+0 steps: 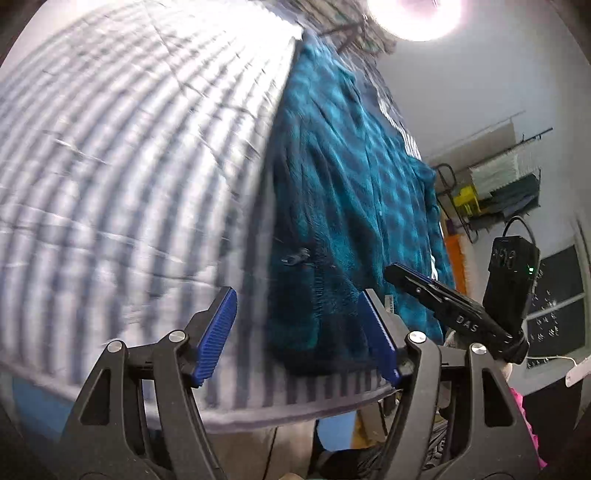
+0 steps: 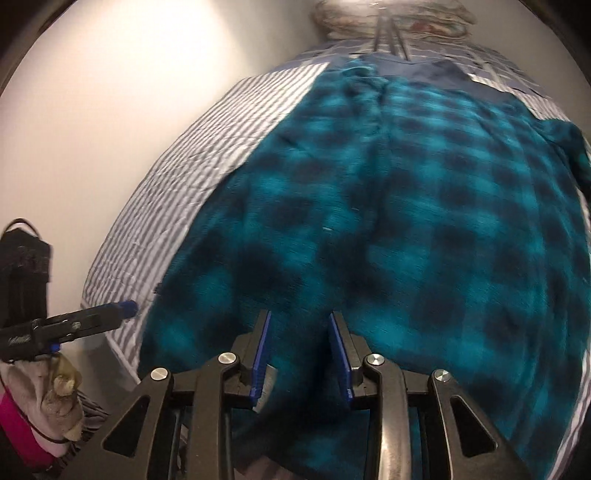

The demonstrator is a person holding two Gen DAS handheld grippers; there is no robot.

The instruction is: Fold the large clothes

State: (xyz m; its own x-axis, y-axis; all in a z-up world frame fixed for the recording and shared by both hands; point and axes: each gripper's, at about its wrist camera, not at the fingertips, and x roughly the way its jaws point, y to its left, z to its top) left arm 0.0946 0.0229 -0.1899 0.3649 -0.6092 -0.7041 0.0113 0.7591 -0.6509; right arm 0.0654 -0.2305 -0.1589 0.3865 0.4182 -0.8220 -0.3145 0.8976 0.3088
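Note:
A large teal and dark blue checked fleece garment (image 2: 424,206) lies spread on a bed with a grey-and-white striped cover (image 1: 122,158); it also shows in the left wrist view (image 1: 351,192). My left gripper (image 1: 297,302) is open and empty above the bed's near edge, at the garment's lower left corner. My right gripper (image 2: 300,321) is open, its blue pads either side of the garment's near hem, which hangs over the bed edge. The right gripper also shows in the left wrist view (image 1: 436,291); the left one shows in the right wrist view (image 2: 122,308).
A white wall (image 2: 110,110) runs along the bed's left side. Pillows (image 2: 391,18) lie at the far end. A bright lamp (image 1: 413,14) glares above. Shelves with a yellow item (image 1: 491,192) stand on the right. A gloved hand with pink sleeve (image 2: 40,398) holds the left gripper.

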